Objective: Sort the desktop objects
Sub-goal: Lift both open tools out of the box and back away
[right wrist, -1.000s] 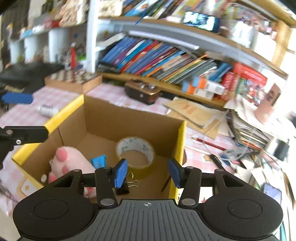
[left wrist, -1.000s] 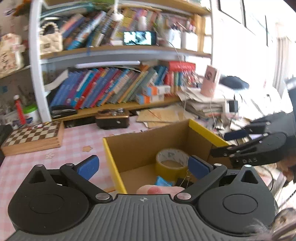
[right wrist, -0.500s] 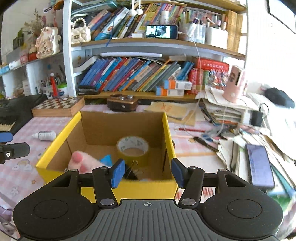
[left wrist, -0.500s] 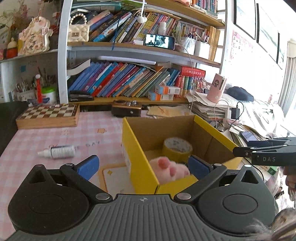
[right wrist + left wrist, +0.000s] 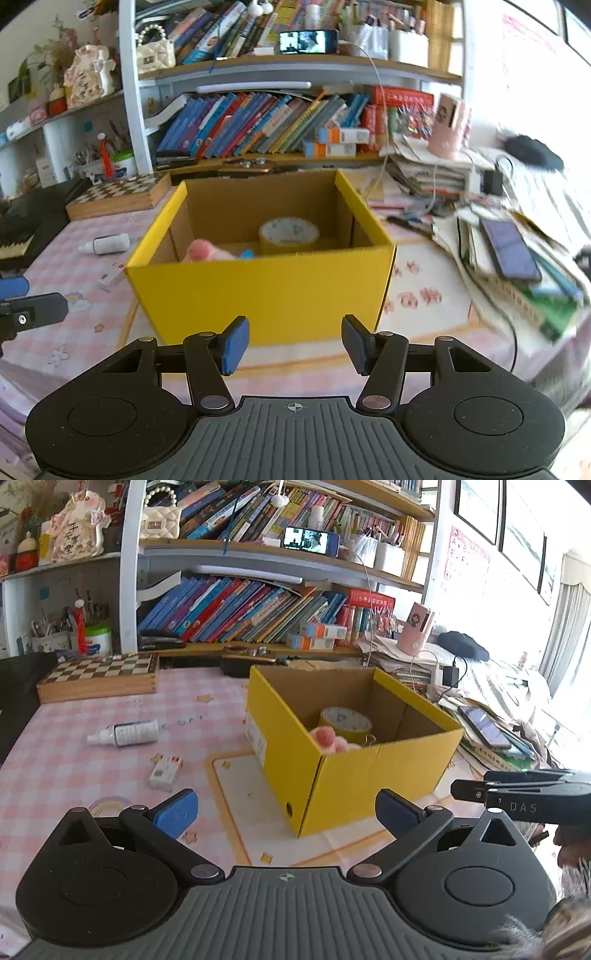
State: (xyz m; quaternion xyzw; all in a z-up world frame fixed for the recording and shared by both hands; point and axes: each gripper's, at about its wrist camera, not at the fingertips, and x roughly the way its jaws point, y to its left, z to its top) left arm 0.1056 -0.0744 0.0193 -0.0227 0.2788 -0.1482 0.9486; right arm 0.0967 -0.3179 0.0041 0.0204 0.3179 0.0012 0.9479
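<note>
A yellow cardboard box (image 5: 332, 775) (image 5: 258, 291) stands open on the pink checked desk. Inside it lie a roll of yellow tape (image 5: 345, 720) (image 5: 289, 233), a pink plush toy (image 5: 328, 738) (image 5: 203, 251) and a small blue item (image 5: 245, 254). A small white bottle (image 5: 125, 733) (image 5: 107, 243) and a small white packet (image 5: 166, 771) (image 5: 110, 278) lie on the desk left of the box. My left gripper (image 5: 286, 812) is open and empty, before the box's near corner. My right gripper (image 5: 293, 341) is open and empty, before the box's front wall.
A wooden chessboard (image 5: 99, 675) sits at the back left. Bookshelves (image 5: 258, 609) run along the back. Stacked papers, cables and a phone (image 5: 509, 251) crowd the right side. A white mat (image 5: 236, 794) lies under the box. A dark keyboard (image 5: 22, 236) is at the far left.
Both grippers have drawn back and away from the box, from above its inside to in front of it. More of the desk, the bottle and the packet have come into view.
</note>
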